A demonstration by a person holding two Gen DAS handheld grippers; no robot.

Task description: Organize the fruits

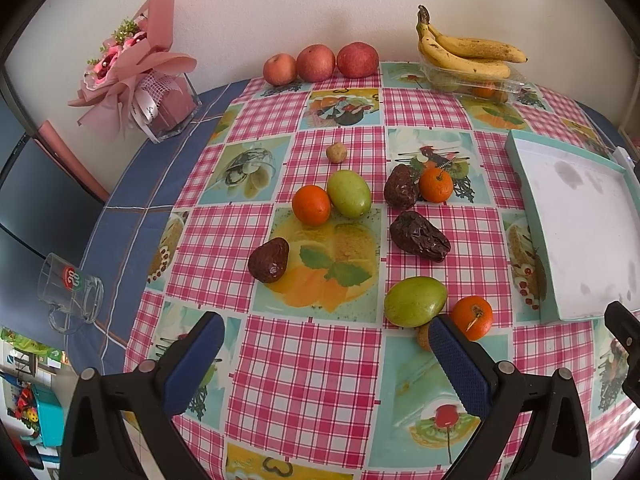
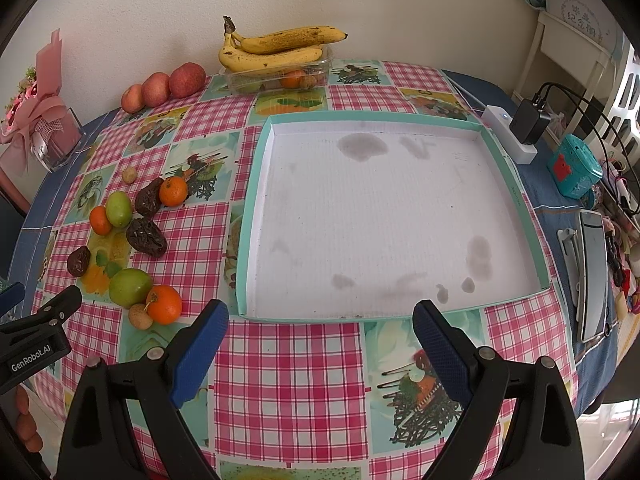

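Both hand-held grippers (image 1: 326,344) (image 2: 320,326) gaping, hovering over tablecloth (image 1: 304,360)

A pink-wrapped bouquet (image 1: 132,60) stands at ten o'clock, a glass mug (image 1: 70,292) lies on its side at eight o'clock. In the right wrist view a black charger (image 2: 530,118) on a white power strip (image 2: 510,134), a teal box (image 2: 574,166) and a phone (image 2: 594,274) sit around two to three o'clock

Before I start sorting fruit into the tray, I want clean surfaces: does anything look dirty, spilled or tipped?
Yes. The white floor of the teal-rimmed cardboard tray carries several grey blotchy stains, like dried spots. The clear glass mug at the table's left edge appears to lean, though that could be fisheye distortion. Nothing spilled.
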